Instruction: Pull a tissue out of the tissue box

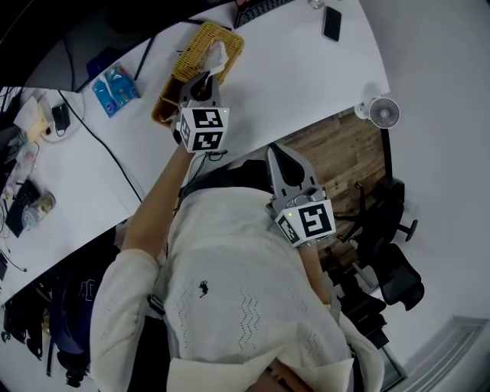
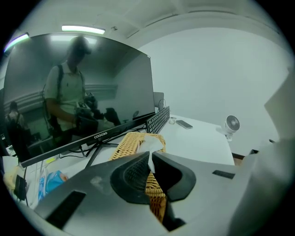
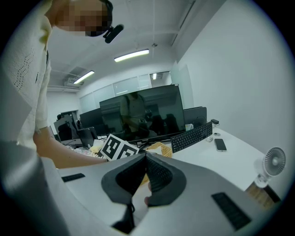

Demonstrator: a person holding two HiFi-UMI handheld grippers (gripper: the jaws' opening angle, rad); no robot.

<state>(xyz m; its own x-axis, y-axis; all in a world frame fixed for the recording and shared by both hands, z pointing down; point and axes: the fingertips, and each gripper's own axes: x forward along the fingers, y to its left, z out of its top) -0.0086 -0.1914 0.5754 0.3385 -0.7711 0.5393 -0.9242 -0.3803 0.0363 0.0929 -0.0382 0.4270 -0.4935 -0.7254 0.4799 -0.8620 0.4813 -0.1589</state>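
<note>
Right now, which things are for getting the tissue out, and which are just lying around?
For the job: tissue, wicker tissue box, left gripper shut on the tissue.

Just lying about: keyboard, phone, small fan, blue packet; right gripper idle, shut on nothing.

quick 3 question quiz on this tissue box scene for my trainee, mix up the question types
1. True or false: the left gripper is shut on the tissue.
2. Multiple choice: the tissue box is made of A) woven wicker B) metal C) glass.
3. Fill in: the jaws of the right gripper are ____, with nothing between them.

Key: 1 true; 2 A; 3 together.
</note>
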